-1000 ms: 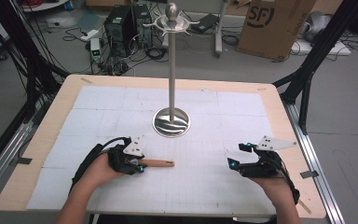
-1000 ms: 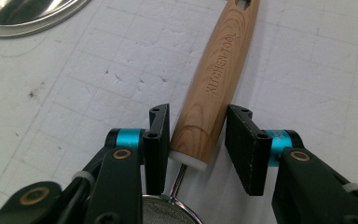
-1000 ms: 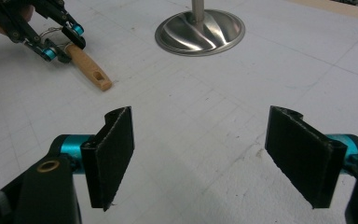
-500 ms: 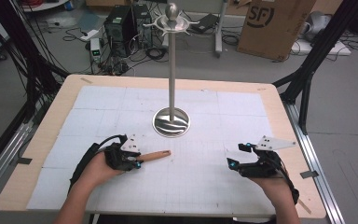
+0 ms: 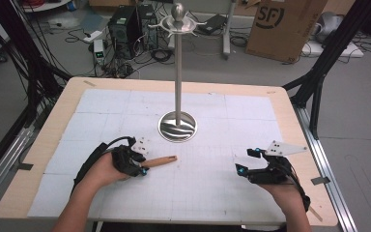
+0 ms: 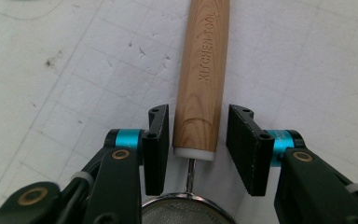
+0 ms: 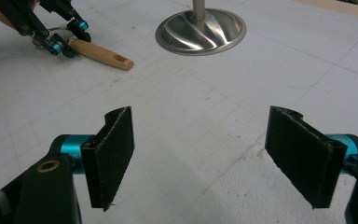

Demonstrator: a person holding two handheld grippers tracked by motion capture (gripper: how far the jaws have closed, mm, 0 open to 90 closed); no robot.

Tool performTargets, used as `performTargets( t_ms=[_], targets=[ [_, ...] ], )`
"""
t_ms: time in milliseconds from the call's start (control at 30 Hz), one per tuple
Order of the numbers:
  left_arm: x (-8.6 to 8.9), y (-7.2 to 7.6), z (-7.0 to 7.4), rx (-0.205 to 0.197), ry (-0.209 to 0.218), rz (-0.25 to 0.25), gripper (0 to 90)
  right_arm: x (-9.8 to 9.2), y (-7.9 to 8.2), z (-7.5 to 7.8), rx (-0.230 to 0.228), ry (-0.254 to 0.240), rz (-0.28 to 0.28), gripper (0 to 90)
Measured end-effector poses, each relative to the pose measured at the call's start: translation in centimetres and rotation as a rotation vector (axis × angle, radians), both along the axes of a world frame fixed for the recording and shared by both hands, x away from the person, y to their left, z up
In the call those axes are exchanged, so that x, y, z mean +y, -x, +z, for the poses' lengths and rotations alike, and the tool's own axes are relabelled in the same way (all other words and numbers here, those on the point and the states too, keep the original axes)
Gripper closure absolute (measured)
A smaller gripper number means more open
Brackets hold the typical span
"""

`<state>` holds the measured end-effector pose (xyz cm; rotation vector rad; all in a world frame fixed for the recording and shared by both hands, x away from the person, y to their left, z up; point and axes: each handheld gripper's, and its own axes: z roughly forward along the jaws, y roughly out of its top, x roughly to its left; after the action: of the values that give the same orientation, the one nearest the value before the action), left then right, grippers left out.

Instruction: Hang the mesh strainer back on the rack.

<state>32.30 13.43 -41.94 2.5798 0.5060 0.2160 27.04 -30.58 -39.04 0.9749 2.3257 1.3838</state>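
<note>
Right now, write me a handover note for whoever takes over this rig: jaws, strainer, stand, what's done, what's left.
Left gripper: jaws straddle the wooden handle of the strainer near its mesh end, just opened a little; a gap shows on both sides, so no grip yet.
Right gripper: jaws wide open, nothing between them, resting over the mat at the near right.
Strainer lies flat on the table, handle pointing toward the stand base.
Done: left jaws lined up on the handle.
Left: close, lift, probably hang it on the stand's hooks.
</note>
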Motion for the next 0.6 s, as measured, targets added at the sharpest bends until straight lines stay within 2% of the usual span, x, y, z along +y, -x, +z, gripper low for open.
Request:
performTargets(
  t_ms=[100,267,467,600],
  targets=[
    [-0.23,-0.33,0.1,0.02,-0.023,-0.006,58.3,-0.04,0.04,0.05,0.001,-0.001,-0.004,23.0],
    [-0.07,-0.78,-0.04,0.058,-0.009,0.009,57.3,0.01,0.06,0.08,-0.001,-0.001,-0.002,23.0],
    [-0.19,-0.98,0.0,0.066,-0.021,0.002,56.9,0.41,0.0,0.0,0.001,0.005,0.008,23.0],
    [-0.11,-0.91,-0.06,0.065,-0.009,0.001,57.9,0.34,0.0,0.01,0.005,0.004,0.006,23.0]
  ],
)
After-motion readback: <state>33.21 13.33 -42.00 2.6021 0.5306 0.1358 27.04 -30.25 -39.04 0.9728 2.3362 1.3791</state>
